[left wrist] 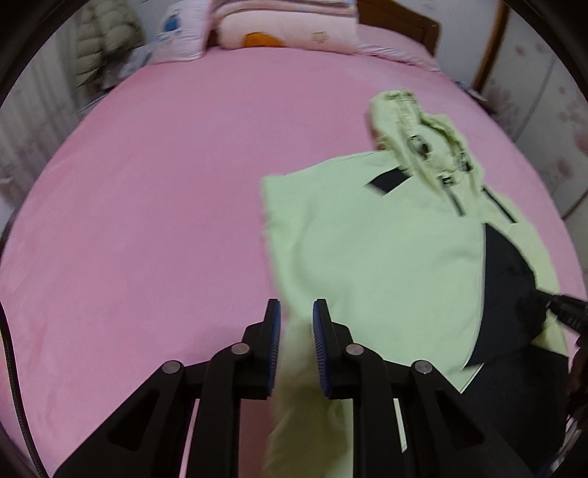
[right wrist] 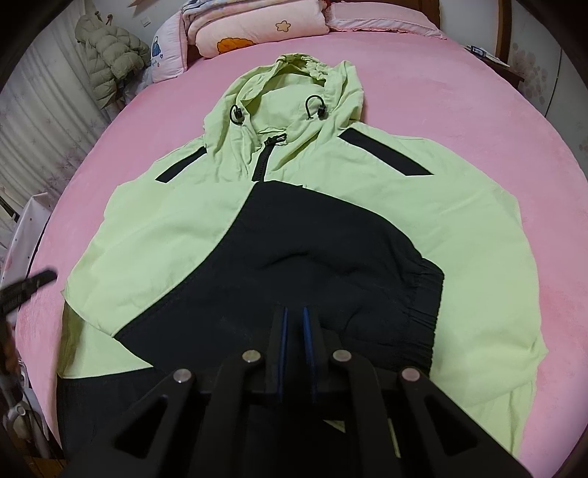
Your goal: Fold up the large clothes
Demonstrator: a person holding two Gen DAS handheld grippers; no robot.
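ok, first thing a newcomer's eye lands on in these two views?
The lime-green and black hooded jacket, spread front-up across the pink bedsheet, hood toward the stacked pink bedding at the headboard. Next, the grippers at its near edge: the left gripper pinches green fabric between its fingers, the right gripper is closed on the black panel.
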